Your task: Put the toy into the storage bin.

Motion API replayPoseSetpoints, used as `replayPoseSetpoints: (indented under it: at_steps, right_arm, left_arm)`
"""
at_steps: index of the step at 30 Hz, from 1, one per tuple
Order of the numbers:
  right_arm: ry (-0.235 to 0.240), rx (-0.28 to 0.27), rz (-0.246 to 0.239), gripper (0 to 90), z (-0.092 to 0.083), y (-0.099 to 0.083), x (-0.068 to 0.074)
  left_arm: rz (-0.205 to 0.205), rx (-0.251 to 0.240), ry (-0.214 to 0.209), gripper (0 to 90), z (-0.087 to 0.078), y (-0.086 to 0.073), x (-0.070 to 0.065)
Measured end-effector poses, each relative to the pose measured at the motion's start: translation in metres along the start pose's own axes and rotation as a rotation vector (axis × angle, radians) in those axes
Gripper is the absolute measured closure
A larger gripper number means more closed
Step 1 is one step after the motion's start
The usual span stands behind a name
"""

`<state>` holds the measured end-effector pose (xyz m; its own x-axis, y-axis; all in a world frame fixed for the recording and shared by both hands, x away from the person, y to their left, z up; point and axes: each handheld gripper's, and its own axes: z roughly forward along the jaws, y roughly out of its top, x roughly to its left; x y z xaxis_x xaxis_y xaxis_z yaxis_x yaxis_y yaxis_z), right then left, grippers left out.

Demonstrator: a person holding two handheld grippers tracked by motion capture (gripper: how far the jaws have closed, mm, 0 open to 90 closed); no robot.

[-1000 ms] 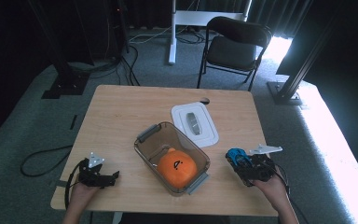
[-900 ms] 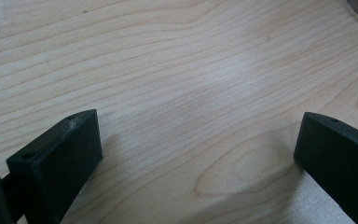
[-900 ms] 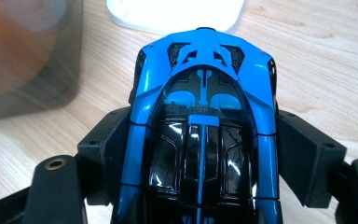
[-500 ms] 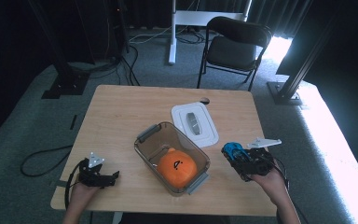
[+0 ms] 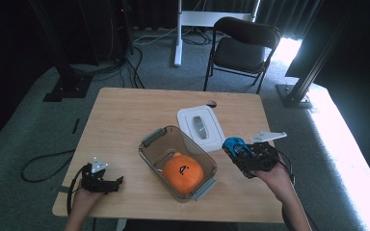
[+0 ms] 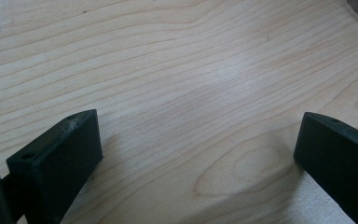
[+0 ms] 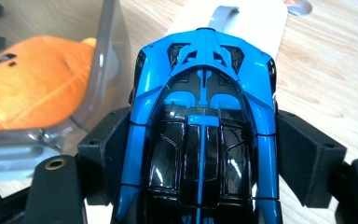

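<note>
A blue and black toy car (image 7: 203,121) is clamped between the black jaws of my right gripper (image 7: 200,154); both pads press on its sides. In the high view that gripper (image 5: 243,154) hovers above the table with the toy car (image 5: 233,146), just right of a clear plastic bin (image 5: 160,144). Inside the bin lies an orange plush toy (image 5: 183,173), also visible as the plush toy (image 7: 23,88) through the bin wall (image 7: 105,56). My left gripper (image 5: 107,184) rests near the table's front left corner. Its jaws (image 6: 196,154) stand wide apart over bare wood.
The bin's white lid (image 5: 200,126) lies flat behind the bin, with its grey handle up. The wooden table (image 5: 125,115) has free room at the back left. A black folding chair (image 5: 243,48) stands beyond the far edge.
My right gripper has risen and shifted left toward the bin with the toy car in it. The left gripper has stayed where it was.
</note>
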<state>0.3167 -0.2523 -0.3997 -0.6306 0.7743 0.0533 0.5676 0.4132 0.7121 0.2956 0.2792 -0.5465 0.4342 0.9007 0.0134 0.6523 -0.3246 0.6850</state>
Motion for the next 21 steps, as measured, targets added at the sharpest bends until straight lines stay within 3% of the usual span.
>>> replayPoseSetpoints:
  at_steps: [21]
  right_arm:
    - [0.069,-0.017,-0.071,24.8,0.012,0.042,0.029]
  left_arm:
    - [-0.001,0.000,0.000,1.2,0.000,0.000,0.000]
